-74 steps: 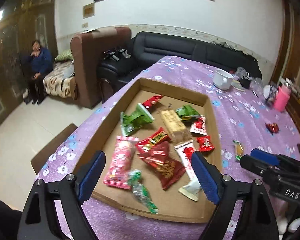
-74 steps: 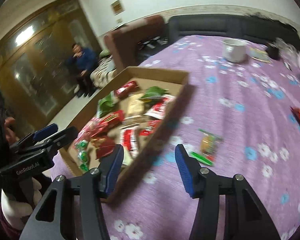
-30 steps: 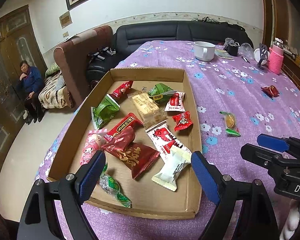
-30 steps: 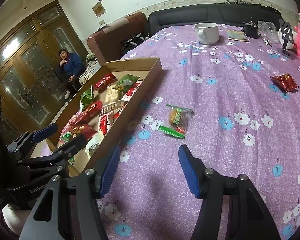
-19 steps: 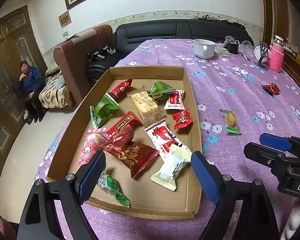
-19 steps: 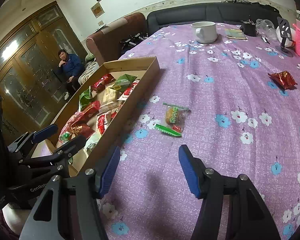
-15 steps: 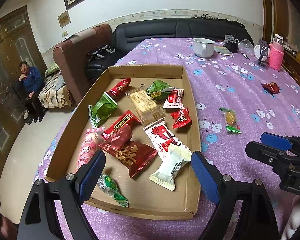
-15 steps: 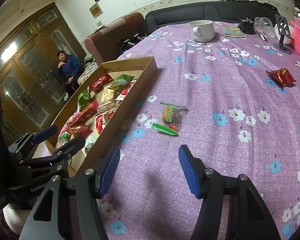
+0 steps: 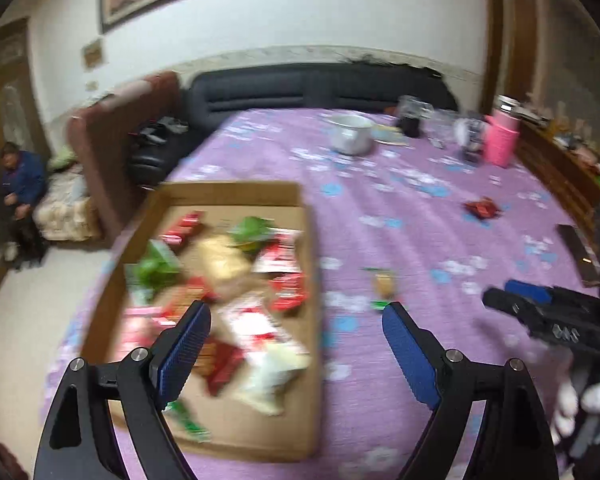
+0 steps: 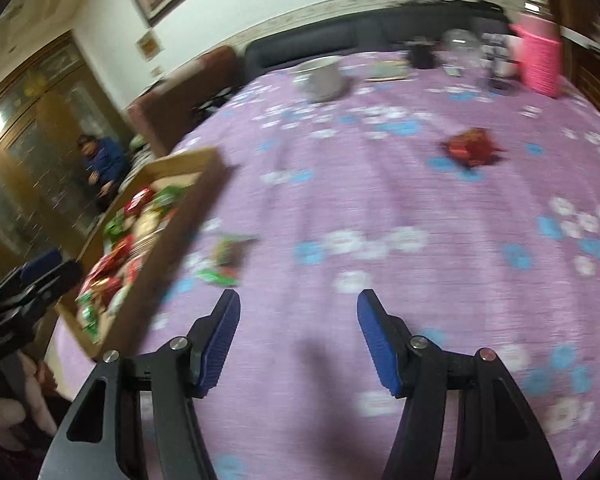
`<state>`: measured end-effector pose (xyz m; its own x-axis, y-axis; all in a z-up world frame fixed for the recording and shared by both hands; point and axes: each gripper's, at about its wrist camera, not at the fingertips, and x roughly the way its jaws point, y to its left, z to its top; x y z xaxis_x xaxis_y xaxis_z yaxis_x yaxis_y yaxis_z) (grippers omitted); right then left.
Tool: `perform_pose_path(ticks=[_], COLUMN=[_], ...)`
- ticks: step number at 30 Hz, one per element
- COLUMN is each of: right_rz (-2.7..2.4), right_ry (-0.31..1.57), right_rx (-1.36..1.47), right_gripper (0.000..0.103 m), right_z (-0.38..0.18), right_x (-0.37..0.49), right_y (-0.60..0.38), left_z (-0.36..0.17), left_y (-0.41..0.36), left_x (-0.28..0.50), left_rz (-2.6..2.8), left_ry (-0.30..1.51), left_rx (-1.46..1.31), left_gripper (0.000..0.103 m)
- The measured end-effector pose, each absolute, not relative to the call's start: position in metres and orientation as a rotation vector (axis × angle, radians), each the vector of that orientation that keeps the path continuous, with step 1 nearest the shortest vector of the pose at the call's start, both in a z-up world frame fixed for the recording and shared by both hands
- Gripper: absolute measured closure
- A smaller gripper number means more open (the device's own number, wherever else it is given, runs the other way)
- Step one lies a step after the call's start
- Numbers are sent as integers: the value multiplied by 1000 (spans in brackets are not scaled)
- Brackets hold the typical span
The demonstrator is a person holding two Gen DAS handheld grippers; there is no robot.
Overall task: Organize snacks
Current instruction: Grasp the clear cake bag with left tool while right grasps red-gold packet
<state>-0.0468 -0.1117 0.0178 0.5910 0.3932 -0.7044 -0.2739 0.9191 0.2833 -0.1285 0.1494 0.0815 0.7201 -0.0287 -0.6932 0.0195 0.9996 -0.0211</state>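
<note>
A shallow cardboard tray [image 9: 310,232] on the purple flowered tablecloth holds several wrapped snacks in red, green, white and tan. My left gripper [image 9: 296,328] hangs open over the tray's near right part, nothing between its blue pads. A small green-and-yellow snack packet [image 9: 382,286] [image 10: 226,258] lies on the cloth just right of the tray. Farther off lies a red wrapped snack [image 9: 482,208] [image 10: 470,148]. My right gripper [image 10: 298,320] stands open above bare cloth, with the green packet ahead to its left and the red snack far ahead to its right. Both views are motion-blurred.
At the table's far end stand a white mug [image 9: 350,134] [image 10: 320,76], a pink cup [image 9: 500,144] [image 10: 540,60], a dark cup and glassware. A black sofa [image 9: 320,88] and a brown armchair [image 9: 120,136] lie beyond. A person [image 9: 18,196] sits at the far left.
Both views have swung right and blurred. The tray slid left in each frame. The red snack and the far cups now sit closer to the middle of the right wrist view.
</note>
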Motion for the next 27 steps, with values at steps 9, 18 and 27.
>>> perform_pose_path(ticks=[9,18,27], right_rz=[246,201,162], right_ry=[789,812,861], right_rx=[164,303,315], right_gripper=[42,31,31], right_z=[36,31,4], right_x=[-15,75,117], right_y=[-181,-205,-176], left_z=[47,16,7], left_y=[102,86,73], left_x=[-77,-39,-34], left_rz=[-153,-156,-171], left_ry=[885,970,980], left_rx=[-17,-48,26], left_gripper=[12,12,2])
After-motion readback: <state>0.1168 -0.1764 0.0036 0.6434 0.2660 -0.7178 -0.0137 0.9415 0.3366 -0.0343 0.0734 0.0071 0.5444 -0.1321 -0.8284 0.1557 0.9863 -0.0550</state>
